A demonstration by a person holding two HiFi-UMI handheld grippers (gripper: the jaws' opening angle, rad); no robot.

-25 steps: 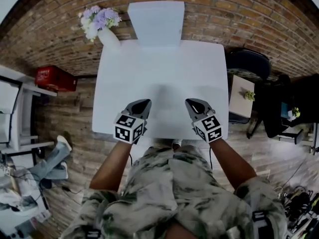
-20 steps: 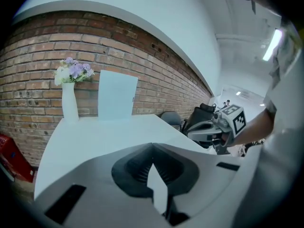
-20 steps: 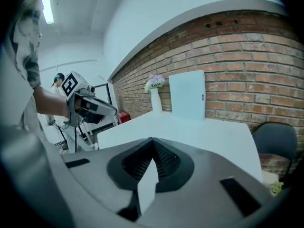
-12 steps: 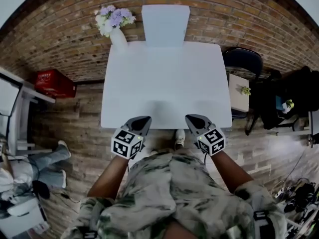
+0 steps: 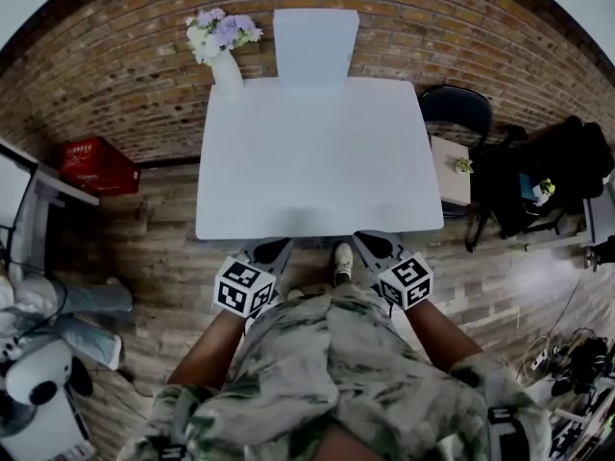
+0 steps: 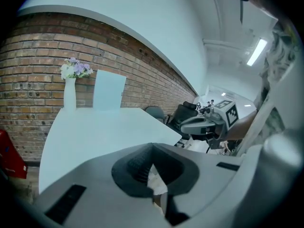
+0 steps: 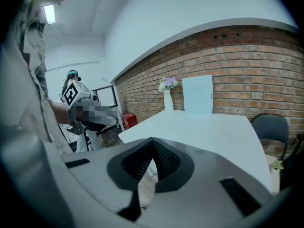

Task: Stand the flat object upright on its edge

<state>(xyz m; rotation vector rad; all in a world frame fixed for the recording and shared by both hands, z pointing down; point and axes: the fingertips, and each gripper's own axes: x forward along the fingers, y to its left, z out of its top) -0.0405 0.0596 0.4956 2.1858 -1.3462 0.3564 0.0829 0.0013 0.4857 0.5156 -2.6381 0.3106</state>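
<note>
Head view: left gripper (image 5: 272,251) and right gripper (image 5: 371,246) hang off the counter's (image 5: 317,161) near edge, jaws pressed together and empty, while the white board (image 5: 315,48) stands upright at its far edge.

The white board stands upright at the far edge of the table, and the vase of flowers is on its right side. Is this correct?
Not quite. The vase of flowers stands to the left of the white board, not its right, as the head view shows. The board does stand upright at the far edge of the table.
</note>
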